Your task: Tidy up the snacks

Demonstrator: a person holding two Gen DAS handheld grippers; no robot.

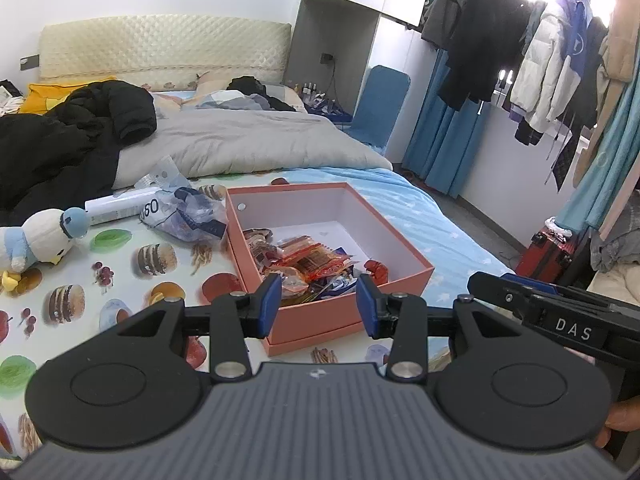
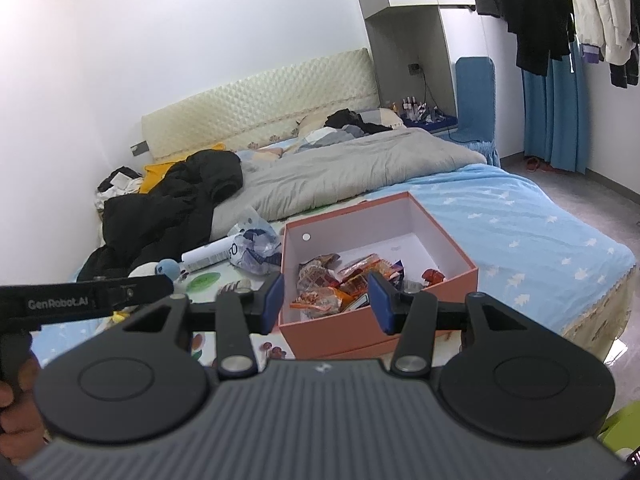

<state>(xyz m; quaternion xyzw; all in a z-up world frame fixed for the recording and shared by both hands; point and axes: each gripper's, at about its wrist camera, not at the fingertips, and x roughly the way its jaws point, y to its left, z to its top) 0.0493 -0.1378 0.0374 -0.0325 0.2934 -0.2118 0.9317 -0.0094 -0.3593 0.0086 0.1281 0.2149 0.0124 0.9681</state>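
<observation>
From the left wrist, the left tool [image 1: 318, 304] hangs above the near corner of the pink box [image 1: 404, 252], its blue pads spread wide with nothing between them. The box sits open on the bed [image 1: 440, 216], and the snack packets [image 1: 308, 264] are heaped in its near half while the far half shows bare white floor. A crumpled plastic bag [image 1: 184, 212] lies just beside the box's left wall, a white tube [image 1: 116, 206] and a plush duck [image 1: 40, 240] further left. From the right wrist, the right tool [image 2: 326, 300] is likewise wide apart and empty, held over the box's near edge [image 2: 332, 328], with the packets [image 2: 344, 280] visible between its fingers. The collecting step looks largely done; no loose packets show clearly on the sheet, though the bag's contents cannot be made out. The next move probably calls for either checking that bag or lowering one tool into the box to spread the pile.
</observation>
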